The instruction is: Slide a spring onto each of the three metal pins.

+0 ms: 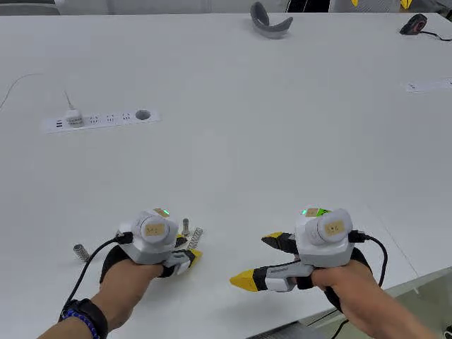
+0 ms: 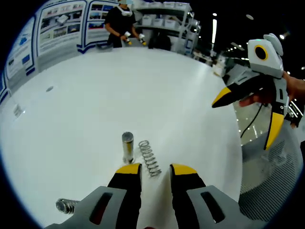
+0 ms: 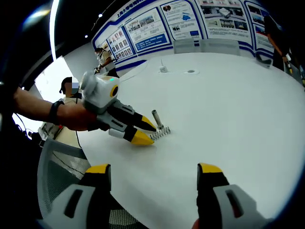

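**White bench, loose spring beside a bare pin**

At the near left we see the left hand (image 1: 127, 272), a dark wristband (image 1: 83, 313) above it. It is wrapped round the left gripper (image 1: 188, 251), which sits low over the bench (image 1: 282, 141) and points right. Its jaws stand slightly apart and pinch nothing. In the left gripper view the spring (image 2: 149, 157) lies flat just ahead of the gap between the two tips; we cannot tell whether either tip touches it. The pin (image 2: 127, 145) stands upright just left of the spring, with no coil on it. Further right, the right hand (image 1: 339, 279) holds the right gripper (image 1: 258, 260) pointing left toward the other one. Its jaws are spread wide and empty, well apart from the spring.

A second spring (image 1: 81, 251) lies on the bench left of the left hand. Farther back a thin cable (image 1: 14, 88) trails toward the left edge. To its right come a power strip (image 1: 99, 120) with one plug in it, a grey curved band (image 1: 270, 23), a paper label (image 1: 427, 86) and a small black device (image 1: 417, 25). In the right gripper view a mesh chair (image 3: 62, 171) sits below the bench edge.

Both springs are bright open wire coils, and the pin is a short, smooth metal cylinder. The jaws are black with yellow tips, and the gripper bodies are pale grey, each with a green light. The bench top is smooth, matte white.
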Demonstrator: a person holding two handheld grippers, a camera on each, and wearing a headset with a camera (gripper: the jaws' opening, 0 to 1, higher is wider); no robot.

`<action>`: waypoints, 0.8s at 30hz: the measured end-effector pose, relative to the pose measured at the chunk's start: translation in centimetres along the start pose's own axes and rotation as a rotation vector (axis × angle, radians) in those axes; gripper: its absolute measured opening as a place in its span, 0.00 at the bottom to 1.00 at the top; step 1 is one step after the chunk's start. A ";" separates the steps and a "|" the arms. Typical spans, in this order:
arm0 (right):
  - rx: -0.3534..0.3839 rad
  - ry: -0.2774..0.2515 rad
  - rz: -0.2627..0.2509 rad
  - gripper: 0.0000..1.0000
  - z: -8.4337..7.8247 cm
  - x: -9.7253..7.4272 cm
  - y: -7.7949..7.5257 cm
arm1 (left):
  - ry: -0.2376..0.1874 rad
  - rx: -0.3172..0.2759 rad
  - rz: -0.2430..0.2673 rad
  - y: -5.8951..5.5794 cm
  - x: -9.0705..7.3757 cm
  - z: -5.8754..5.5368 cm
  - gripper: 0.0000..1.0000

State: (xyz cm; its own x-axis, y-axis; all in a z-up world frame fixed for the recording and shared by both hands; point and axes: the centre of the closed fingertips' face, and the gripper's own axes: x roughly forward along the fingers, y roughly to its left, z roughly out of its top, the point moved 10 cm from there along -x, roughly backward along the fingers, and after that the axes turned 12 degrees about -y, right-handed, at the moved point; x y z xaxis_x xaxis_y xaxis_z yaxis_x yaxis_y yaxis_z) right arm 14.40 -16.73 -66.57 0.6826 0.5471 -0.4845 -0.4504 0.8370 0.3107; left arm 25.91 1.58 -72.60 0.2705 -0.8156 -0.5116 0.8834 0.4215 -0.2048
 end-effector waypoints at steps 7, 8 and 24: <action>0.004 -0.003 0.000 0.75 0.1 0.0 -0.1 | 0.006 -0.002 0.041 -0.6 0.7 -0.2 0.15; 0.003 -0.002 -0.001 0.75 0.2 0.0 -0.2 | 0.007 -0.002 0.043 -0.7 0.8 -0.3 0.15; 0.004 -0.003 0.002 0.74 0.1 0.1 -0.2 | 0.038 0.075 0.038 -0.9 -0.3 -0.9 0.11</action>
State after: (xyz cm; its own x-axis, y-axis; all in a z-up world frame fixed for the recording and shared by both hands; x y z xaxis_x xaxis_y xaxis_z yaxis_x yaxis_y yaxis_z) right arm 14.61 -16.83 -66.58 0.6829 0.5492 -0.4816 -0.4496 0.8357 0.3153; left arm 24.72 1.83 -73.00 0.2912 -0.7834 -0.5491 0.8994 0.4198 -0.1220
